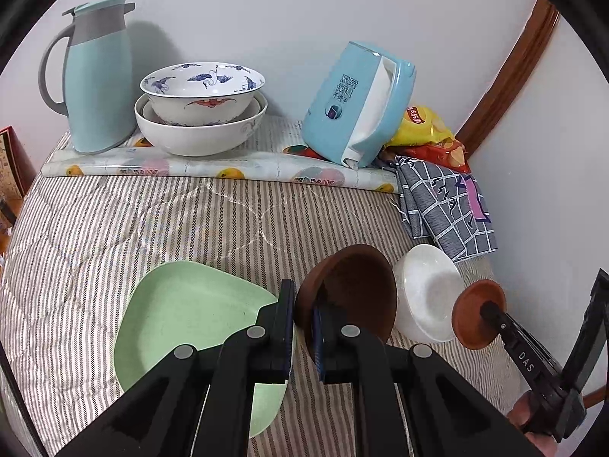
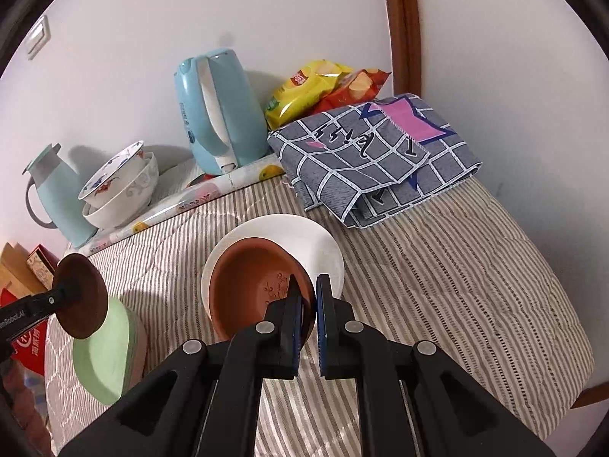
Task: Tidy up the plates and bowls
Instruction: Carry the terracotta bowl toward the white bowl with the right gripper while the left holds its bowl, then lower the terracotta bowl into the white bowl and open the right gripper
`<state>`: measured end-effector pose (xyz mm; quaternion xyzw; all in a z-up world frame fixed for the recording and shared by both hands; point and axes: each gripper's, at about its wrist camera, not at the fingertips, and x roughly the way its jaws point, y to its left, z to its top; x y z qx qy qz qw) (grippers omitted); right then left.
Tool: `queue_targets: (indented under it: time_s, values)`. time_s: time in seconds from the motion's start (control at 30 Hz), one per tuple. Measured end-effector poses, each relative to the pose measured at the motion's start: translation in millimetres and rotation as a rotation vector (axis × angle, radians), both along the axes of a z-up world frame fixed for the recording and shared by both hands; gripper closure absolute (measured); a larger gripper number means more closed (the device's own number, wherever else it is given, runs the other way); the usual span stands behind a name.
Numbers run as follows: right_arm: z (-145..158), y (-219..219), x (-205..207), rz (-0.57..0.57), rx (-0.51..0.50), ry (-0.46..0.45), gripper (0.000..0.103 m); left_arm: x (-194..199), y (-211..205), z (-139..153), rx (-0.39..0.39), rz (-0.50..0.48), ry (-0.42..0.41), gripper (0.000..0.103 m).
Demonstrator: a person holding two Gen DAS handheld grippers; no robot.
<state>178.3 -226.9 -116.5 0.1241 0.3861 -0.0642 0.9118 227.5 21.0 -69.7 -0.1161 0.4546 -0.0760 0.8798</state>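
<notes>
Claws both clamped on brown dishes. Left claw (image 1: 304,316) on brown saucer (image 1: 354,289) beside green plate (image 1: 190,304). Right claw (image 2: 308,304) on brown bowl (image 2: 251,289) over white bowl (image 2: 304,236).

Open striped quilt (image 1: 125,224) mid-table, stacked bowls (image 1: 201,110), kettle (image 1: 354,106) crowding back wall, folded cloth (image 2: 377,160) blocking right corner
</notes>
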Motion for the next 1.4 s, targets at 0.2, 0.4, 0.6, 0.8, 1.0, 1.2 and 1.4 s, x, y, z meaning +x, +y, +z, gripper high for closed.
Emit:
queue_targets:
  time_s: [0.2, 0.4, 0.6, 0.8, 1.0, 1.2, 1.4]
  values:
    - [-10.4, 2.4, 13.7, 0.013, 0.010, 0.019, 0.096, 6.4, -2.9, -3.4, 0.002, -0.005, 0.008, 0.094]
    - [-18.7, 2.6, 22.3, 0.012, 0.007, 0.033, 0.096, 12.9, -5.4, -6.9, 0.004, -0.003, 0.017, 0.094]
    - [-26.8, 2.8, 31.1, 0.022, 0.016, 0.048, 0.096, 17.7, -10.5, -10.0, 0.007, -0.012, 0.023, 0.094]
    - [-34.4, 7.0, 41.3, 0.034, 0.016, 0.062, 0.096, 23.5, -15.4, -14.7, 0.011, -0.025, 0.031, 0.094]
    - [-41.7, 9.0, 50.0, 0.038, 0.016, 0.080, 0.096, 29.1, -16.6, -19.8, 0.012, -0.029, 0.042, 0.094]
    - [-47.8, 9.5, 57.5, 0.038, -0.009, 0.100, 0.096, 34.2, -15.8, -22.9, 0.014, -0.027, 0.047, 0.094]
    - [-53.7, 9.9, 62.6, 0.044, -0.006, 0.118, 0.096, 37.3, -15.6, -27.0, 0.008, -0.030, 0.055, 0.094]
